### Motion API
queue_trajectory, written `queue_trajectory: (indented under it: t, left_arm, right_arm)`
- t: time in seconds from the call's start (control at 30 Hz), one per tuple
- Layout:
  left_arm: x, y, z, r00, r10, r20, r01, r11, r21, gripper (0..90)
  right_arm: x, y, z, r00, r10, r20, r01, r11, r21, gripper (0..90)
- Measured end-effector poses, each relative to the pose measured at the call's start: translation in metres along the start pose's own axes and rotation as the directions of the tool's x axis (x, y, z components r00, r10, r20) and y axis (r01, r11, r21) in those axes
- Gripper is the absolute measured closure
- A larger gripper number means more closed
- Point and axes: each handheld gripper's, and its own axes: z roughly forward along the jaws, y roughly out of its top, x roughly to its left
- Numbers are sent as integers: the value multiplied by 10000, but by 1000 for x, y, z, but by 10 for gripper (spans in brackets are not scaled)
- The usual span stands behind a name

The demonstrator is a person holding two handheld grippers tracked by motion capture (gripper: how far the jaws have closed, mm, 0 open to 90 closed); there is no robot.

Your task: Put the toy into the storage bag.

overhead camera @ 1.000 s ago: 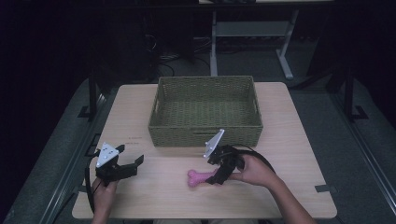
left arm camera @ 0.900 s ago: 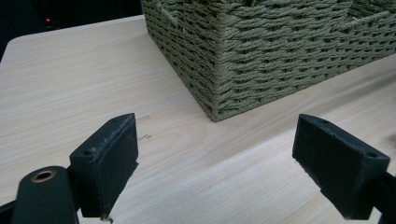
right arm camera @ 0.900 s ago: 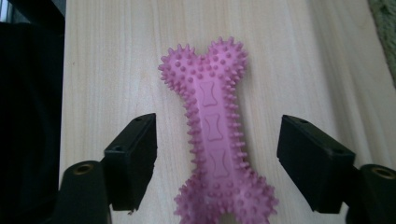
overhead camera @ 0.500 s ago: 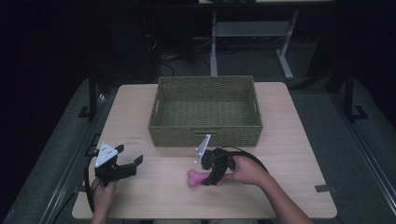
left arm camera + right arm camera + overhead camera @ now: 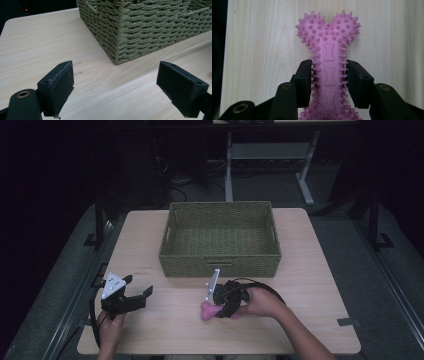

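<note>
My high view looks forward and down on the whole table (image 5: 310, 320). My left gripper view faces the basket (image 5: 150, 30) closely; my right gripper view looks straight down, close on the tabletop.

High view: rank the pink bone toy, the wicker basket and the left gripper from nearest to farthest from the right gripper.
1. Pink bone toy: between the jaws of the right gripper, front middle of the table.
2. Wicker basket: just behind it, its front wall close by.
3. Left gripper: far off at the table's front left, open.

Dim, dark surroundings; evenly lit tabletop (image 5: 310, 285), sharp close-ups.
</note>
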Motion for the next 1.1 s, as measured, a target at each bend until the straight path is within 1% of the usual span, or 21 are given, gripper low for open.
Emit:
queue_trajectory:
  t: [0.1,0.13,0.2,0.27,0.3,0.4,0.5,0.53,0.57,0.6,0.77,0.9,0.93,0.97,1.1]
  left_arm:
    - [0,0,0,10000,-6,2,6,10000,10,139]
    - [1,0,-1,10000,-17,1,17,10000,12,139]
    - [0,0,-1,10000,-23,12,23,10000,-15,139]
    - [1,0,-1,10000,-15,10,15,10000,-32,139]
    - [1,0,-1,10000,-21,14,21,10000,-29,139]
    - [1,0,-1,10000,-38,-9,38,10000,-14,138]
    - [1,0,-1,10000,-35,-11,35,10000,-10,139]
    - [1,0,-1,10000,-35,-11,35,10000,-10,139]
    - [1,0,-1,10000,-35,-14,35,10000,-16,139]
    - [1,0,-1,10000,-37,-16,37,10000,-19,139]
    - [2,0,-1,10000,-62,-25,62,10000,-14,139]
    - [2,0,-1,10000,-78,-36,78,10000,-8,139]
    - [2,0,-1,10000,-78,-36,78,10000,-8,139]
    - [3,0,-1,10000,-88,-26,88,10000,-25,139]
    - [3,-1,-1,9999,-129,-46,129,9999,-21,138]
  right_arm:
    - [-1,0,0,10000,-8,-41,8,10000,32,574]
    - [-1,1,-1,9999,-81,-63,82,9999,68,582]
    - [-2,1,-2,9997,35,-246,-33,10000,76,584]
    - [-4,1,-5,9993,142,-347,-146,9998,-119,585]
    - [-6,1,-8,9987,279,-425,-289,9993,-241,585]
    - [-11,-1,-19,9974,495,-524,-526,9968,-607,586]
    - [-14,-2,-30,9979,520,-397,-545,9963,-657,586]
    - [-14,-2,-30,9979,520,-397,-545,9963,-657,586]
    - [-16,-2,-35,9971,600,-464,-633,9952,-742,586]
    - [-19,-2,-44,9969,623,-484,-664,9940,-874,586]
    - [-26,-3,-64,9968,674,-419,-717,9913,-1107,585]
    - [-34,-4,-80,9965,732,-398,-779,9880,-1330,585]
    - [-34,-4,-80,9965,732,-398,-779,9880,-1330,585]
    - [-39,-5,-89,9962,787,-373,-832,9866,-1400,585]
    - [-46,-6,-101,9955,864,-385,-914,9840,-1529,585]
